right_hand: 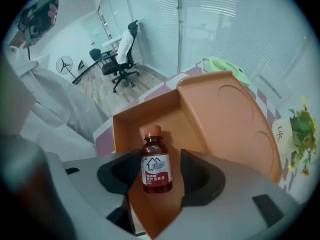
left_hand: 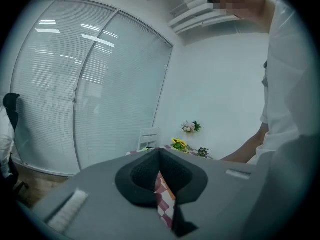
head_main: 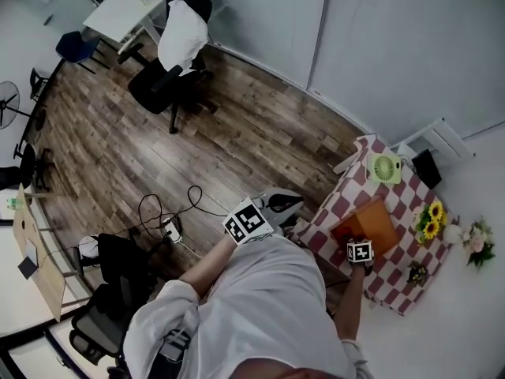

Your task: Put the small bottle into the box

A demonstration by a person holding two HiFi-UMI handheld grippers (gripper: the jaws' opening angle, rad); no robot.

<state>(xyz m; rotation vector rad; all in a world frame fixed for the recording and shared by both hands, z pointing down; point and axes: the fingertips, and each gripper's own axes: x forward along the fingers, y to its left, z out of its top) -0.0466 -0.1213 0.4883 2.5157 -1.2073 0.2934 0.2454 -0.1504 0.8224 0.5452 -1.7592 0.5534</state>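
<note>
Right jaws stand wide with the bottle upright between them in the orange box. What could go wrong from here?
1. The small bottle stands upright, narrow and tall, between the open jaws of the right hand-held gripper; a sideways pull-out could clip it and tip it over.
2. The box's raised lid stands open close beside that gripper; backing out carelessly might catch it and drag the orange box across the checkered tablecloth.

Print on small bottle [right_hand: 156, 175] too small to read, near end of box [right_hand: 170, 118] hidden behind right claw [right_hand: 157, 160]
</note>
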